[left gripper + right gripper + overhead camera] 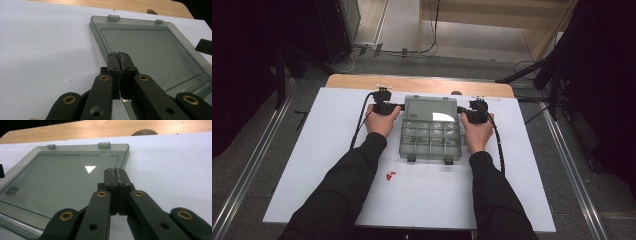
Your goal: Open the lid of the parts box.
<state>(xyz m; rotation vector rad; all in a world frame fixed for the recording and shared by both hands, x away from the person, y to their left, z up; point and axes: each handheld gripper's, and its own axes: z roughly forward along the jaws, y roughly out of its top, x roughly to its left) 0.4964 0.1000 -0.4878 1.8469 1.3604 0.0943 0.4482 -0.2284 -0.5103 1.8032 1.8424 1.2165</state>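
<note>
Organizer box (430, 129): smoky clear glossy plastic. Table sheet (332, 150): matt white. Table edge (412, 82): wood.

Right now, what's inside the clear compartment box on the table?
The box lies open, lid flat behind it. Its divided compartments look empty, though glare blurs them. Small red pieces lie outside on the white table.

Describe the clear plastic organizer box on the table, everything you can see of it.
The organizer box is smoky, see-through plastic. It lies open on the white table sheet: the lid is folded back flat on the far side, and the near tray is split into small compartments. Two latch tabs sit on the lid's far edge and two dark clips on the tray's near edge. The lid bears small print. The left gripper and the right gripper, both shut, meet the lid's side edges.
</note>
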